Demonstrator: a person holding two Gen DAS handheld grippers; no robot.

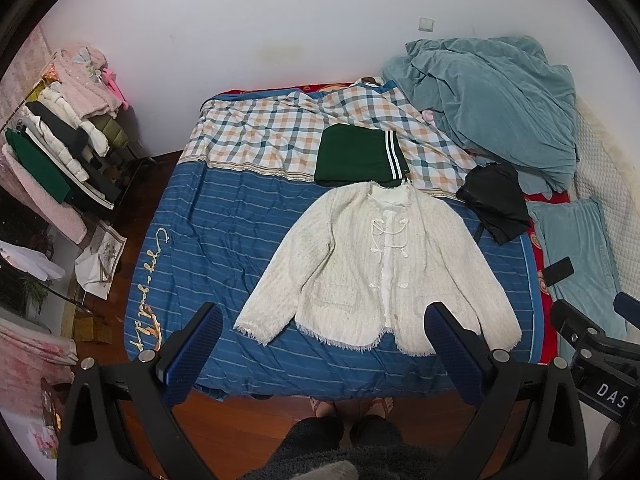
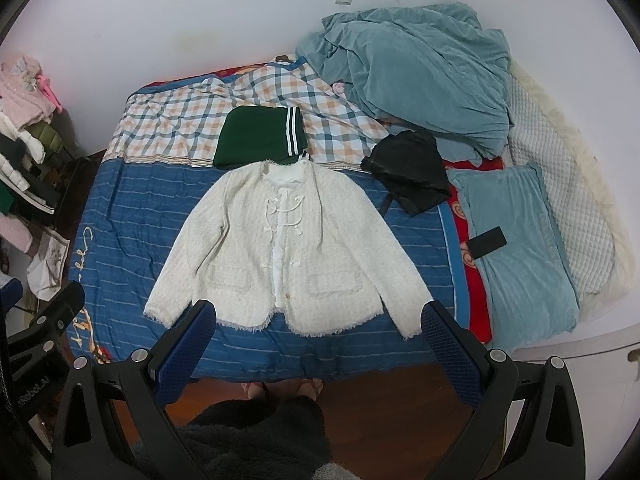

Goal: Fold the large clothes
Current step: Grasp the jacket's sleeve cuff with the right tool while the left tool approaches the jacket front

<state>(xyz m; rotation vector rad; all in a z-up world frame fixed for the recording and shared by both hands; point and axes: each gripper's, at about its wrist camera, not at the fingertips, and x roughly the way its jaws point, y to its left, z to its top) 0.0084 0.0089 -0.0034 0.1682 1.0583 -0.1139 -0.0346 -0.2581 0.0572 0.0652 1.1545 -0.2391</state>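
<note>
A white tweed jacket [image 1: 372,268] lies flat and face up on the blue striped bed cover [image 1: 224,224], sleeves spread out; it also shows in the right wrist view [image 2: 288,248]. My left gripper [image 1: 324,320] is open and empty, held above the bed's near edge in front of the jacket's hem. My right gripper [image 2: 318,318] is open and empty, held over the same near edge. A folded green garment [image 1: 358,154] with white stripes lies just beyond the jacket's collar, also in the right wrist view [image 2: 260,136].
A black garment [image 2: 408,168] lies right of the jacket. A teal blanket [image 2: 416,72] is heaped at the far right. A phone [image 2: 486,242] rests on a teal pillow [image 2: 520,264]. A clothes rack [image 1: 60,140] stands left. My feet [image 1: 352,406] stand on the wooden floor.
</note>
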